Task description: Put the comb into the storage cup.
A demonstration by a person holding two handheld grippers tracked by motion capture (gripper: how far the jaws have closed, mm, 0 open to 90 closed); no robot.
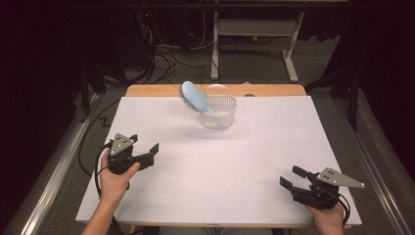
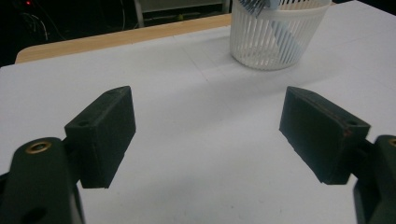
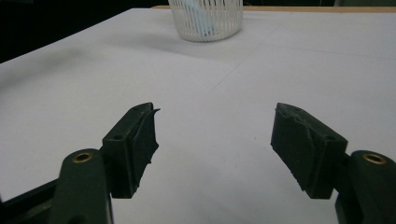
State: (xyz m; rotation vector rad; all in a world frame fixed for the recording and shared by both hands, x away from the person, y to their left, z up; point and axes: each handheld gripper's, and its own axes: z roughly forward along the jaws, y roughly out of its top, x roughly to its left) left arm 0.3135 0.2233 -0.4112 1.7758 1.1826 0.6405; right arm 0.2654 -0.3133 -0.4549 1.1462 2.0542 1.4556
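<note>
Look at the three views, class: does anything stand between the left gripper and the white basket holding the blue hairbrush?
Nothing visible does. The left gripper has open, empty jaws, and bare white table covering lies between it and the basket at the far edge. The blue hairbrush leans out of the basket.

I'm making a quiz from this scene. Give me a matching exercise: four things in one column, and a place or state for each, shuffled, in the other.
Things:
1. hairbrush
2. basket
3. left claw
4. right claw

Places or states:
A. open and empty, near the table's front right corner
B. white, slatted, at the far middle of the table
C. pale blue, leaning out of the basket
D. open and empty, at the table's left side

Pairs: 1-C, 2-B, 3-D, 4-A
</note>
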